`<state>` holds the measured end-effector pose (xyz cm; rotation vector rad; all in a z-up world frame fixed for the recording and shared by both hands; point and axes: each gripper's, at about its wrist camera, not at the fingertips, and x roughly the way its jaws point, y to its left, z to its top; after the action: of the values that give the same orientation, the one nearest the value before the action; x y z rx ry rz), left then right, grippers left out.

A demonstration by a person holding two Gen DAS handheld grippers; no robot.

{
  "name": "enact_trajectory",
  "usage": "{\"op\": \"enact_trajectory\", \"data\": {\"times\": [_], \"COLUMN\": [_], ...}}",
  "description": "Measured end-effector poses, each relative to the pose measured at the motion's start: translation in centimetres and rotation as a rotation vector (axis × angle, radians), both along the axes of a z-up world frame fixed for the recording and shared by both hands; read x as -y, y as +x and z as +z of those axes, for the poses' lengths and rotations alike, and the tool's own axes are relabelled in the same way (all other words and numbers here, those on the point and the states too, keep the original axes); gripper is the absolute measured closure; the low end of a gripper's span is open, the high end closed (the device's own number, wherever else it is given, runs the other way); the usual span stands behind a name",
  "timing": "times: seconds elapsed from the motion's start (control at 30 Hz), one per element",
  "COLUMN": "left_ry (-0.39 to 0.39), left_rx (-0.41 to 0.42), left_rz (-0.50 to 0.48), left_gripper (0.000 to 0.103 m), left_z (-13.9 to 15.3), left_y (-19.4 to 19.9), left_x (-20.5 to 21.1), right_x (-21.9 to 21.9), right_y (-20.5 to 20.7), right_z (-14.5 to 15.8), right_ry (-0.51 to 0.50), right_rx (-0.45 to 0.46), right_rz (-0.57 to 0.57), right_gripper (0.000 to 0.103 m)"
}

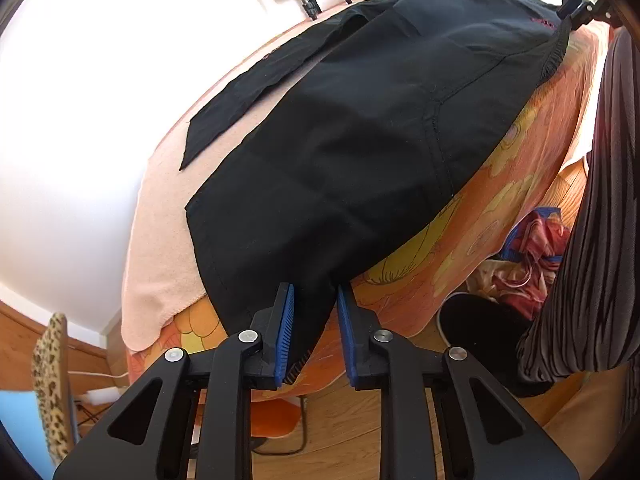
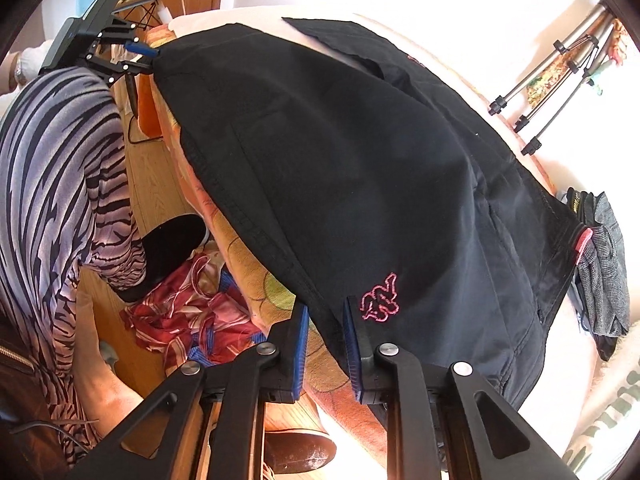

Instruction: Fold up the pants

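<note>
Pants [image 1: 340,132] lie spread on the bed [image 1: 460,248], near edge hanging over the side. Left wrist view: the left claw [image 1: 314,312] straddles the hem corner, blue pads either side of the cloth with gaps showing, so not yet clenched. Close fully on both layers before lifting. Right wrist view: the right claw [image 2: 326,320] brackets the waistband edge beside the pink logo [image 2: 379,299], likewise unclenched; the left claw [image 2: 136,56] shows far off. Raise both corners level, keeping the edge taut.
</note>
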<state>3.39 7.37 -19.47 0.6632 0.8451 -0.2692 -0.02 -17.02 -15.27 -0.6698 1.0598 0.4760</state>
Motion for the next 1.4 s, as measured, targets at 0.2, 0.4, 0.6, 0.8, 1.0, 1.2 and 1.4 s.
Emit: {"op": "enact_trajectory", "data": {"times": [0.2,0.4,0.6,0.8,1.0,1.2,1.4], "left_ry": [-0.067,-0.094,-0.178,-0.234,-0.247,-0.237,-0.207], "left_rx": [0.024,0.061,0.141,0.225,0.279,0.3,0.306], "left_rz": [-0.008,-0.012,0.019,0.027,0.039,0.061,0.087], "left_gripper": [0.092,0.093,0.093,0.093,0.093,0.094,0.094], "left_z": [1.7,3.2,6.4,9.9,11.9,13.3,13.8], "left_y": [0.0,0.4,2.4,5.5,8.8,13.6,19.4], "left_x": [-0.3,-0.1,-0.2,0.1,0.8,0.6,0.5], "right_x": [-0.1,0.1,0.4,0.8,1.2,1.0,1.0], "right_y": [0.9,1.3,2.2,4.7,7.9,13.5,20.5], "right_z": [0.9,2.2,4.4,7.8,10.5,12.3,12.8], "right_ry": [-0.014,-0.027,-0.04,-0.049,-0.061,-0.106,-0.147], "right_rx": [0.028,0.09,0.191,0.289,0.374,0.44,0.475], "right_rz": [-0.003,-0.015,-0.049,-0.082,-0.095,-0.08,-0.056], "right_gripper": [0.096,0.098,0.1,0.102,0.102,0.102,0.102]}}
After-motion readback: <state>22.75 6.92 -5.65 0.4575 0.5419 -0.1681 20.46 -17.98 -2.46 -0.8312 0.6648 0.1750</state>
